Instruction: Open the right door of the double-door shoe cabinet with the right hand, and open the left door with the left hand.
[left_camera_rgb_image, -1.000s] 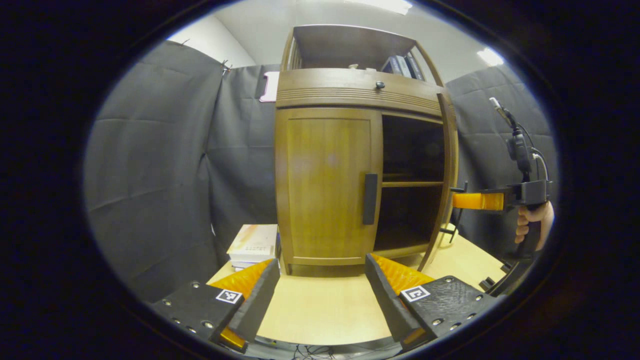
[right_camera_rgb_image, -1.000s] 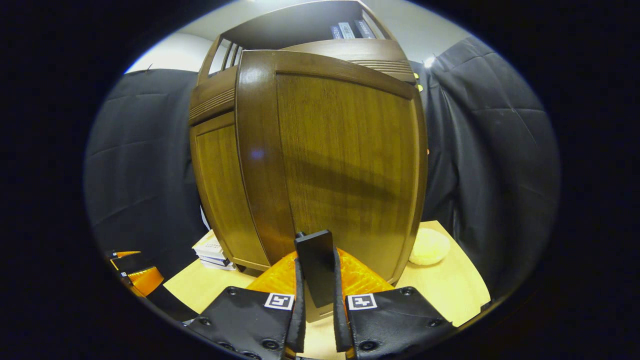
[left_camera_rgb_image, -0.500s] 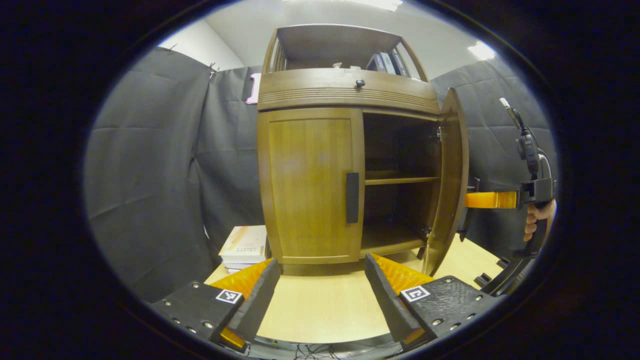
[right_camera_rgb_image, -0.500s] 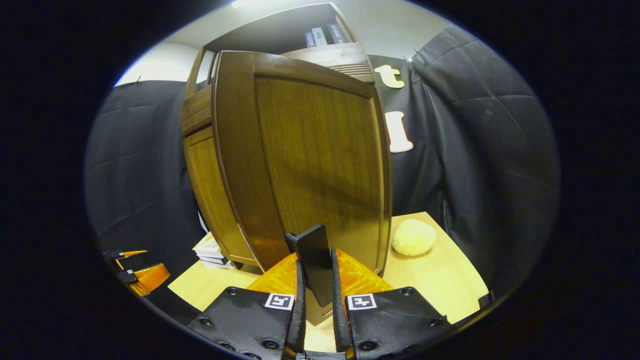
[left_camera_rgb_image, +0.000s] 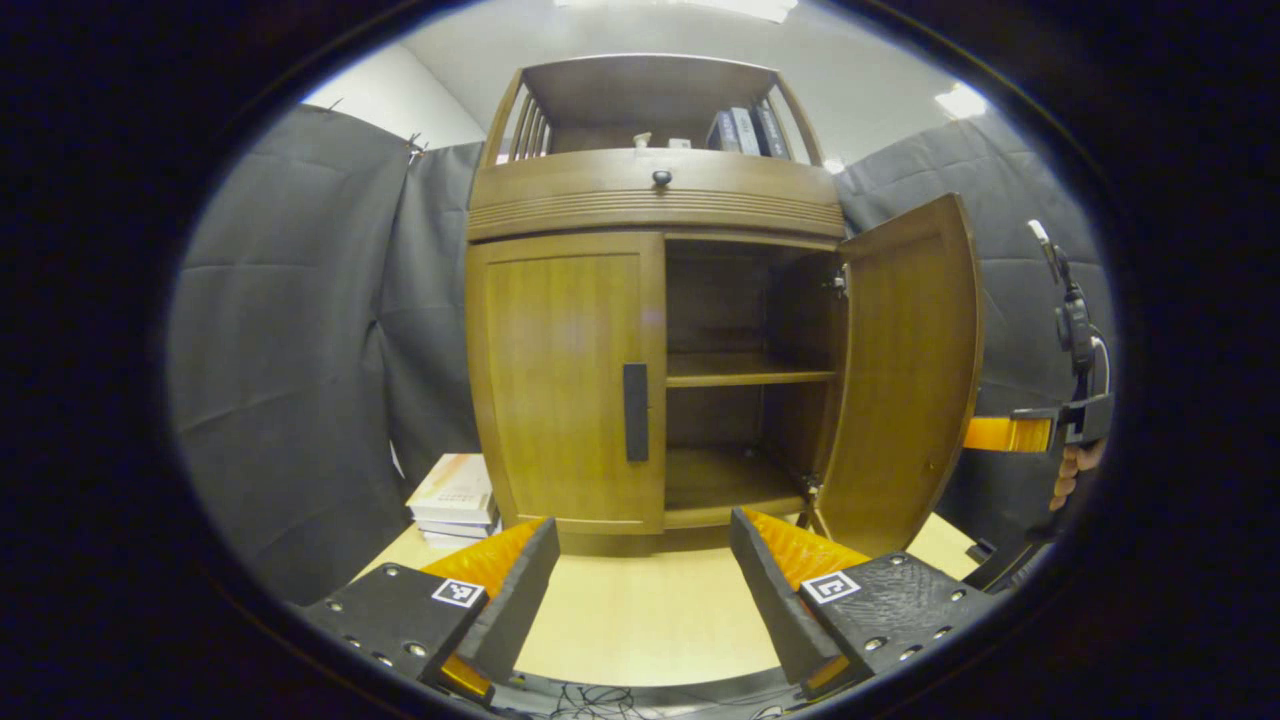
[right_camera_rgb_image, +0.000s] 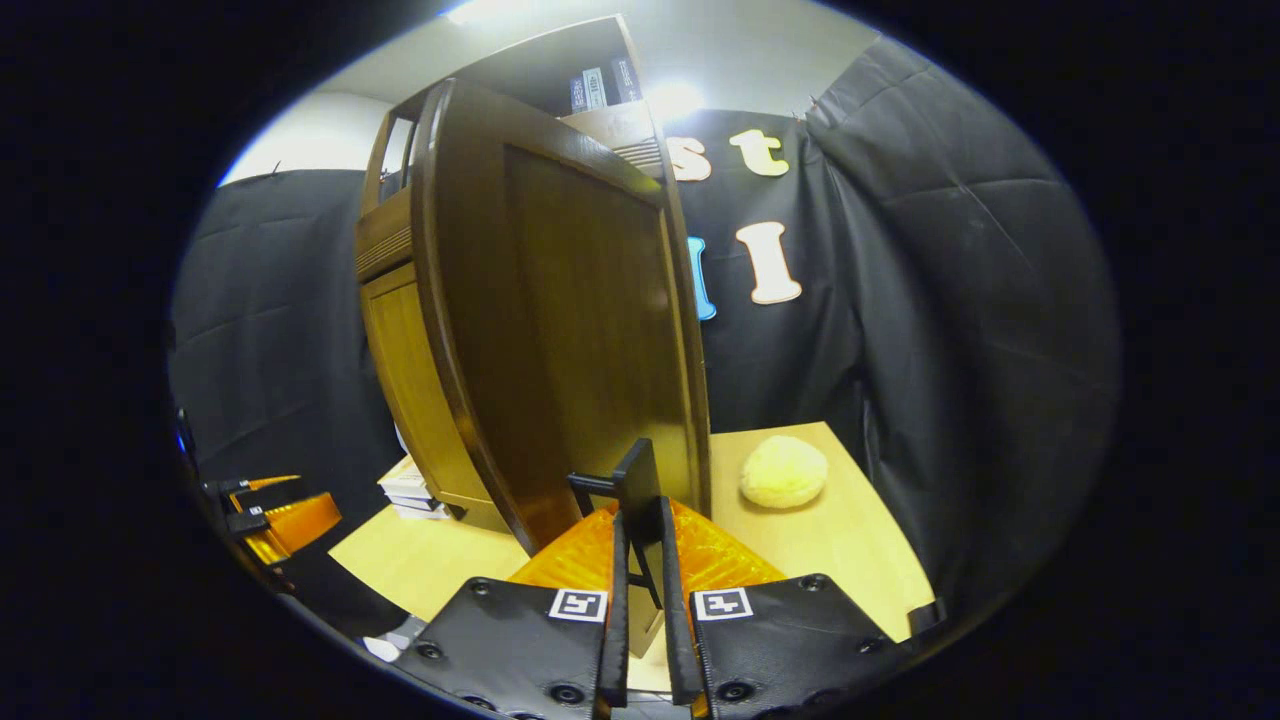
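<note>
Two doors on the cabinet (left_camera_rgb_image: 655, 200) at the desk's (left_camera_rgb_image: 640, 630) back edge: right door (left_camera_rgb_image: 905, 380) swung wide, left door (left_camera_rgb_image: 565, 380) closed. Right gripper (right_camera_rgb_image: 640, 590) clenched on the right door's handle (right_camera_rgb_image: 640, 490). Left gripper (left_camera_rgb_image: 640, 570) released, jaws wide, over the desk's front edge, apart from the left handle (left_camera_rgb_image: 635, 412). Books (left_camera_rgb_image: 452, 492) beside cabinet, near left edge.

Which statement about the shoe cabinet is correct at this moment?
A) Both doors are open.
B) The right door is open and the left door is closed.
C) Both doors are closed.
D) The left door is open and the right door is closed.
B: the right door stands swung out, exposing the shelves, with the right gripper clamped on its handle, while the left door sits flush and shut.
</note>
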